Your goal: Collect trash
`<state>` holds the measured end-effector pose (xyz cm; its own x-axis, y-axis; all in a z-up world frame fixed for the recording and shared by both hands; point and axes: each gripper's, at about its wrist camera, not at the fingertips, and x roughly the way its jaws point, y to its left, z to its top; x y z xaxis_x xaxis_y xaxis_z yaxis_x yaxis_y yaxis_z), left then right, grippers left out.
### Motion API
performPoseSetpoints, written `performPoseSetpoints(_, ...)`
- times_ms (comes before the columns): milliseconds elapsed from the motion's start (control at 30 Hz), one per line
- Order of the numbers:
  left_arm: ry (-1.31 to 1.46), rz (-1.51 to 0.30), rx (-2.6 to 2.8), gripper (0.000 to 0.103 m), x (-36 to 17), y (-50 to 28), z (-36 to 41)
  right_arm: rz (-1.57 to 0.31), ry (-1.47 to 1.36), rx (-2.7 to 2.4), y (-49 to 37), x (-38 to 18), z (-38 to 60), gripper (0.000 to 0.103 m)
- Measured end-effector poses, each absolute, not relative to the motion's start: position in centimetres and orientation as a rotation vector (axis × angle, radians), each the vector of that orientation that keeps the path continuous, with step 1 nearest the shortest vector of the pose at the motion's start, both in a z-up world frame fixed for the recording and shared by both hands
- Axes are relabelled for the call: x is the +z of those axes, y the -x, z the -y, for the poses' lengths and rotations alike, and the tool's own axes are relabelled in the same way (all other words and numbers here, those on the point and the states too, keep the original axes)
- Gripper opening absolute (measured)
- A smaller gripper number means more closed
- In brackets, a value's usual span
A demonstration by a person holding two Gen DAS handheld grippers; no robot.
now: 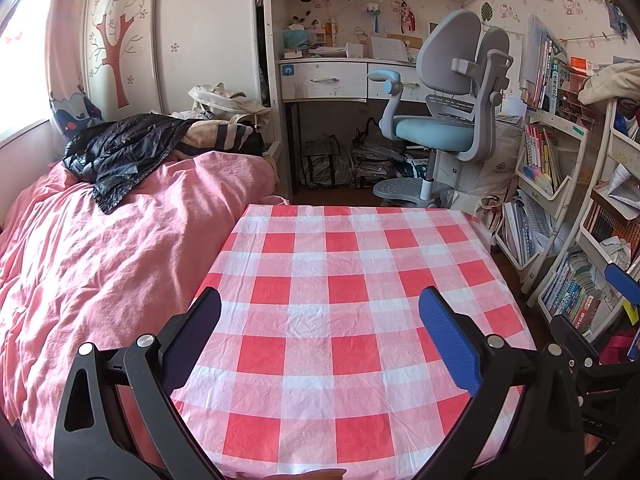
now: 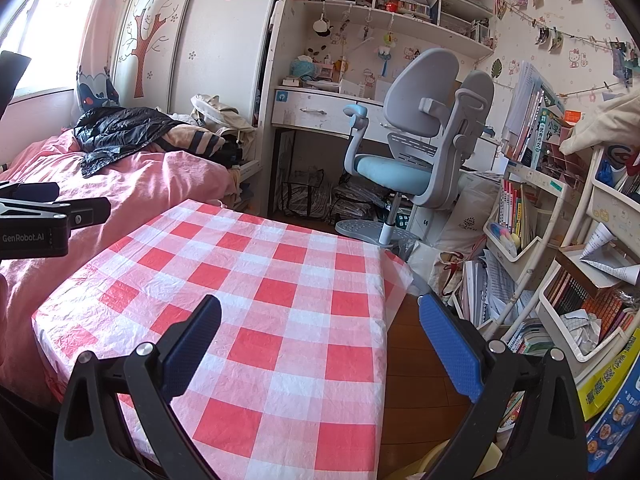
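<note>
Two grippers poised over a checked table in a cluttered bedroom

The left gripper (image 1: 320, 312) and the right gripper (image 2: 320, 320) both hang above a table (image 1: 344, 248) under a red-and-white checked cloth, each with its jaws spread wide and holding nothing. No piece of trash can be made out on the cloth, so its position and the way it points cannot be told. The table's long side runs away from the cameras toward a blue-seated chair (image 1: 436, 128) and a white desk (image 1: 328, 78). A bed (image 1: 100, 240) with a pink cover lies just beside the table, a black jacket (image 1: 120, 148) heaped on it. Bookshelves (image 2: 560, 248) crowd the other side.
</note>
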<state>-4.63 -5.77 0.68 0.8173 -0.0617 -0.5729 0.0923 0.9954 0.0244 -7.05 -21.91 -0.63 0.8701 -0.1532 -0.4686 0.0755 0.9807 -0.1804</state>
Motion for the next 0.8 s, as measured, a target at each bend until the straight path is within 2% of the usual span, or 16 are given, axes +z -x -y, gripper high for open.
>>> performPoseSetpoints(800, -0.056, -0.609, -0.081, 0.096, 0.65, 4.61, 5.96, -0.503, 0.160, -0.121, 7.04, -0.65, 21.74, 0.095)
